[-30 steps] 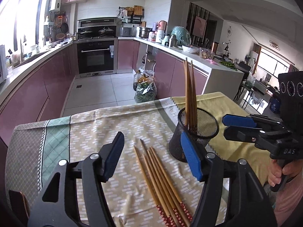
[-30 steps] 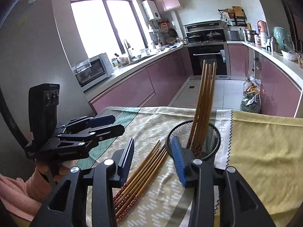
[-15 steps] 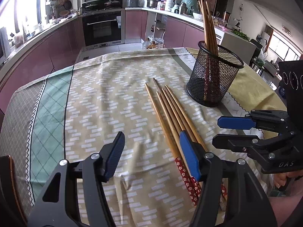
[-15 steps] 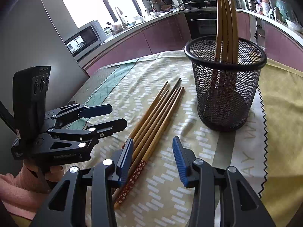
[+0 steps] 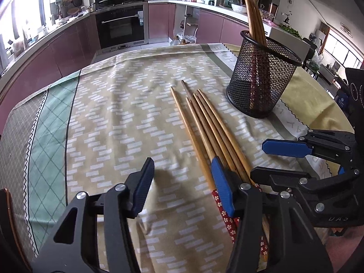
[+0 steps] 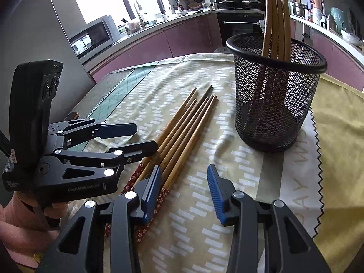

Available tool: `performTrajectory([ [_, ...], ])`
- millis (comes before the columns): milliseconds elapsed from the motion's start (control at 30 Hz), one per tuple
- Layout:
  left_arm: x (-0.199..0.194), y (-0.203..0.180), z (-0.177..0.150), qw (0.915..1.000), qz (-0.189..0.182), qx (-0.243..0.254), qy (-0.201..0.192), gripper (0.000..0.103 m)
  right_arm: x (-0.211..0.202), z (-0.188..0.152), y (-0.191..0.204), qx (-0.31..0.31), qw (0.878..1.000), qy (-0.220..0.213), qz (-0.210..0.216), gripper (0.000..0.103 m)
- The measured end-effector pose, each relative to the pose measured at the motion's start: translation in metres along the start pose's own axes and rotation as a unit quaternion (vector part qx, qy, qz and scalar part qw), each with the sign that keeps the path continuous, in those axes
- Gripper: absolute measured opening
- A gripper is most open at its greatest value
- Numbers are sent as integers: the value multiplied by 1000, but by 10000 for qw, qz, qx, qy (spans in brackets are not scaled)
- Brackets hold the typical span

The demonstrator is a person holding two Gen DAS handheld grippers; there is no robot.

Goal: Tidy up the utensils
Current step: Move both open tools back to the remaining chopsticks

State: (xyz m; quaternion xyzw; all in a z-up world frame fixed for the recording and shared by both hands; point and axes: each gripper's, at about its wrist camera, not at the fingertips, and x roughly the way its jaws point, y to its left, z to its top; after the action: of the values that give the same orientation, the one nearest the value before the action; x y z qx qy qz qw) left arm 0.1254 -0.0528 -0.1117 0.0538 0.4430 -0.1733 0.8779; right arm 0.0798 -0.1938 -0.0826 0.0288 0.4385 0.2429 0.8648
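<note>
Lying beside the mesh holder [image 5: 261, 77], loose chopsticks [image 5: 204, 122] touched neither hand-held gripper. Left hand-held gripper [image 5: 182, 182], lately closing, gaped empty. Right hand-held gripper [image 6: 184, 188] stood open, empty.

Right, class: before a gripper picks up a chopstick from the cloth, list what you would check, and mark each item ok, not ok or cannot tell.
1. Loose chopsticks lying flat on the cloth, within view: ok.
2. Holder upright, mouth free: ok.
3. Left gripper open, nothing held; its jaws have just been closing: ok.
4. Right gripper open, nothing held: ok.
5. One chopstick centred between either jaws: not ok.
6. Grippers apart from each other: cannot tell.
</note>
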Motion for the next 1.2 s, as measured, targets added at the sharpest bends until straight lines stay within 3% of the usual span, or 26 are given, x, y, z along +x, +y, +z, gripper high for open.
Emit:
performTrajectory([
  [400, 4, -1, 1, 9999, 95, 53, 35, 48, 5, 0, 3, -158, 9997, 70, -168, 39],
  [767, 0, 3, -1, 9999, 66, -76, 62, 40, 3, 0, -2, -191, 9992, 175, -308, 23],
  [1200, 14, -3, 20, 9996, 229, 168, 87, 35, 18, 18, -1, -285, 9978, 192, -570, 22],
])
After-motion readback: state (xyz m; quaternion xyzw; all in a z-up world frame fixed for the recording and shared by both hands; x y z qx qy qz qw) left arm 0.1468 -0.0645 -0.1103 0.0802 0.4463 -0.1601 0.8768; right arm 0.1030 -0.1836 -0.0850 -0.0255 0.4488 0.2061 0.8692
